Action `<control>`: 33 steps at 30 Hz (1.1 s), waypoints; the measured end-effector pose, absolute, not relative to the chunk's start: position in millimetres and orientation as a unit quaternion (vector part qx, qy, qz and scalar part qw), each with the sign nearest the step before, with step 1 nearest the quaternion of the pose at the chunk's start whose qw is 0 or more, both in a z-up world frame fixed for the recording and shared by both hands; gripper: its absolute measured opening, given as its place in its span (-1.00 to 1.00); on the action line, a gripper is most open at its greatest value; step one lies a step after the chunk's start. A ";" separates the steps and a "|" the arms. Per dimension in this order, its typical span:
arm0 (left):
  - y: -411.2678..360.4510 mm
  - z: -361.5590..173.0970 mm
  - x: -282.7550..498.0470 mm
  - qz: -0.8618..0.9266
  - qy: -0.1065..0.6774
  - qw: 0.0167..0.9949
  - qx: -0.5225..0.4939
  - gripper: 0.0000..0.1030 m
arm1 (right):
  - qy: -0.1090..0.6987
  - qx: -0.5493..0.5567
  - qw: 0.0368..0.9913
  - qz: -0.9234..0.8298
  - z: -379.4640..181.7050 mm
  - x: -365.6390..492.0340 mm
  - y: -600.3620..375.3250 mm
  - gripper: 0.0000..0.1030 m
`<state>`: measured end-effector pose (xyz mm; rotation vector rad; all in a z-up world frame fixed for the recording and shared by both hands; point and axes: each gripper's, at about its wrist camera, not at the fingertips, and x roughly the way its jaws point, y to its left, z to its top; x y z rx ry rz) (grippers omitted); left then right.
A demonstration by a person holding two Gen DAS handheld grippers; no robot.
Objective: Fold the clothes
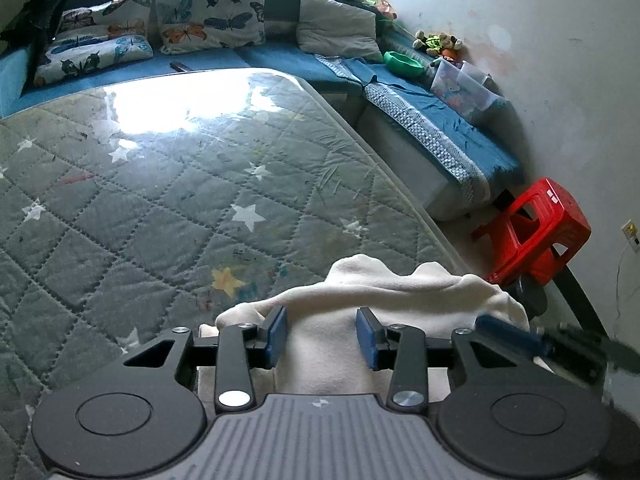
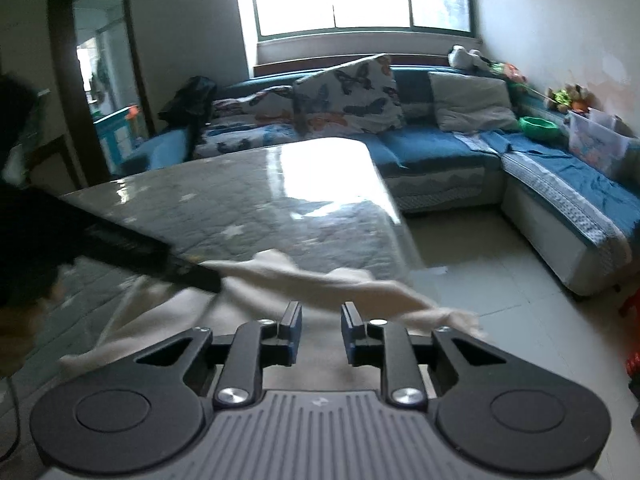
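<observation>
A cream garment [image 1: 384, 292] lies bunched at the near right edge of the quilted table [image 1: 168, 184]. My left gripper [image 1: 322, 334] is open, its blue pads on either side of a fold of the cloth without pinching it. In the right wrist view the same garment [image 2: 320, 280] stretches across the table's near corner and hangs past the edge. My right gripper [image 2: 320, 330] is open over the cloth, with fabric between and below its fingers. The other gripper's blue finger [image 1: 508, 336] shows at the right of the left wrist view.
The table has a glossy cover over a grey star quilt [image 2: 248, 216]. A blue corner sofa [image 2: 440, 148] with butterfly pillows [image 1: 212, 8] stands behind it. A red plastic stool [image 1: 536, 232] is on the floor at the right. A green bowl [image 1: 402, 63] and a clear bin [image 1: 464, 84] sit on the sofa.
</observation>
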<state>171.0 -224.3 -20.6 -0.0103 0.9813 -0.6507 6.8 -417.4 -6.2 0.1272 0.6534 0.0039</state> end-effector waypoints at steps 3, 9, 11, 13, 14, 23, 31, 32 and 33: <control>-225.4 -20.5 169.4 -0.305 0.461 0.834 0.001 -0.16 | 0.320 0.053 0.946 0.014 -6.4 -6.5 -405.5 -0.58; -226.1 -22.0 168.2 -0.301 0.455 0.838 0.010 -0.15 | 0.321 0.038 0.946 0.011 -13.1 -38.7 -390.6 -0.47; -225.8 -21.3 167.3 -0.301 0.454 0.838 0.010 -0.12 | 0.319 0.035 0.947 0.007 -14.9 -49.7 -388.2 -0.44; -221.5 -18.0 160.0 -0.305 0.449 0.840 0.014 -0.10 | 0.315 0.028 0.949 0.001 -14.6 -60.2 -386.3 -0.44; -219.2 -16.3 156.3 -0.307 0.446 0.840 0.016 -0.09 | 0.313 0.025 0.950 -0.002 -14.1 -64.4 -385.6 -0.44; -199.1 -0.8 122.8 -0.326 0.422 0.845 0.032 -0.01 | 0.281 0.038 0.959 -0.027 6.9 -84.5 -402.1 -0.44; -177.4 -17.2 90.5 -0.338 0.436 0.833 0.051 -0.01 | 0.301 0.079 0.948 -0.071 -13.5 -92.6 -433.8 -0.44; -175.5 -20.0 88.7 -0.335 0.438 0.832 0.053 -0.01 | 0.300 0.076 0.948 -0.070 -12.0 -92.8 -432.4 -0.44; -173.7 -22.7 86.9 -0.333 0.440 0.832 0.056 0.00 | 0.299 0.072 0.949 -0.070 -10.5 -93.1 -431.1 -0.44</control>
